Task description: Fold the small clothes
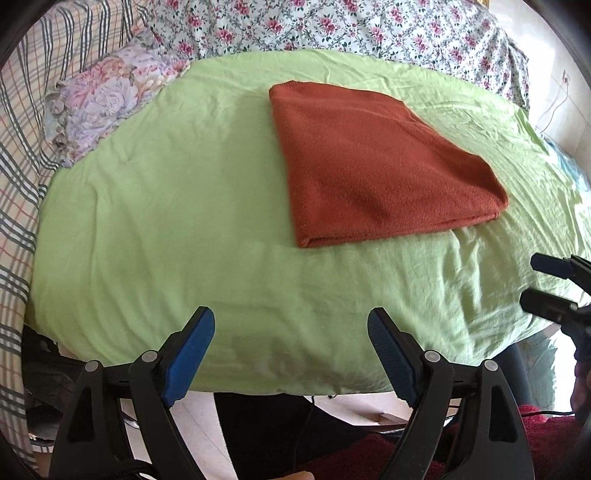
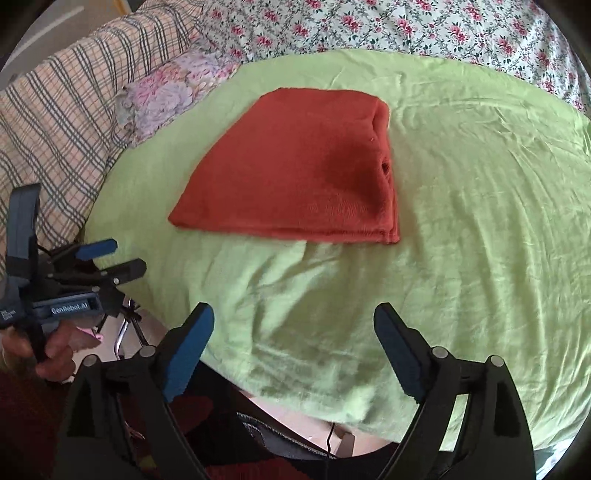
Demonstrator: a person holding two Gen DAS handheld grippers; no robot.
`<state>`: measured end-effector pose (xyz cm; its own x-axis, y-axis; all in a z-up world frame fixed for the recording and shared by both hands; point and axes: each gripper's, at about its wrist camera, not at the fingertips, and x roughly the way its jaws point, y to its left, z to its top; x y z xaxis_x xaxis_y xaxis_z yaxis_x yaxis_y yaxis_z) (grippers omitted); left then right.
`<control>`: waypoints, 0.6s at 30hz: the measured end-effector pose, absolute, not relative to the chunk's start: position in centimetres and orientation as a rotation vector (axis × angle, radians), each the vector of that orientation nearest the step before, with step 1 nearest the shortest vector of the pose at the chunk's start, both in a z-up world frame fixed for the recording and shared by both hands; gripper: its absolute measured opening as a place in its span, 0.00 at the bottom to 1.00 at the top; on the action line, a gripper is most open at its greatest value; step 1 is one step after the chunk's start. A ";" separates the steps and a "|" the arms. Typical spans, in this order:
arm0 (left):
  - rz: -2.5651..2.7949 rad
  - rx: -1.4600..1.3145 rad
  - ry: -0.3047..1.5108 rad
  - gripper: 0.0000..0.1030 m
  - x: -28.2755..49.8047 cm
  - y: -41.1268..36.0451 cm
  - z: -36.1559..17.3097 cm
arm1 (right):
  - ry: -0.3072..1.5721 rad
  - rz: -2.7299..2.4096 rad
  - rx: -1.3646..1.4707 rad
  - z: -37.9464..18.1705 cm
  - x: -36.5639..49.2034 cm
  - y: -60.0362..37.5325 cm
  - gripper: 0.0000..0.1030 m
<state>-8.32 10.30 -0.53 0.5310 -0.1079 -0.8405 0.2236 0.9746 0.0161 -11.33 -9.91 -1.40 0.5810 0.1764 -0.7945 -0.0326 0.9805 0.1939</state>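
Observation:
A rust-orange knitted garment point(image 1: 373, 162) lies folded into a flat stack on the light green sheet point(image 1: 166, 206); it also shows in the right wrist view point(image 2: 295, 173). My left gripper point(image 1: 291, 325) is open and empty, held back at the near edge of the sheet, well short of the garment. My right gripper point(image 2: 295, 321) is open and empty, also at the near edge. Each gripper shows in the other's view: the right gripper point(image 1: 532, 284) at the right edge, the left gripper point(image 2: 125, 258) at the left edge.
A floral pillow point(image 1: 103, 99) lies at the sheet's far left corner. A plaid blanket point(image 1: 22, 155) runs along the left, and a flowered bedspread point(image 1: 332, 26) lies behind. Floor and a dark red rug point(image 1: 535, 443) lie below the near edge.

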 end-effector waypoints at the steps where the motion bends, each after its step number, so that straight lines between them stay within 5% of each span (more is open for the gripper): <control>1: -0.197 0.130 0.993 0.84 -8.2 10.2 -0.6 | 0.954 0.128 0.160 -1.7 -11.4 -9.7 0.87; 18: -0.157 0.232 0.947 0.92 -3.5 7.4 0.7 | 0.949 0.109 0.115 -1.0 -6.6 -10.7 0.94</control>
<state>-3.51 7.40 0.69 0.5752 -0.0314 -0.8174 0.2339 0.9638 0.1276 -6.63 -10.72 -1.03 0.5781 0.1436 -0.8032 -0.0425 0.9884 0.1460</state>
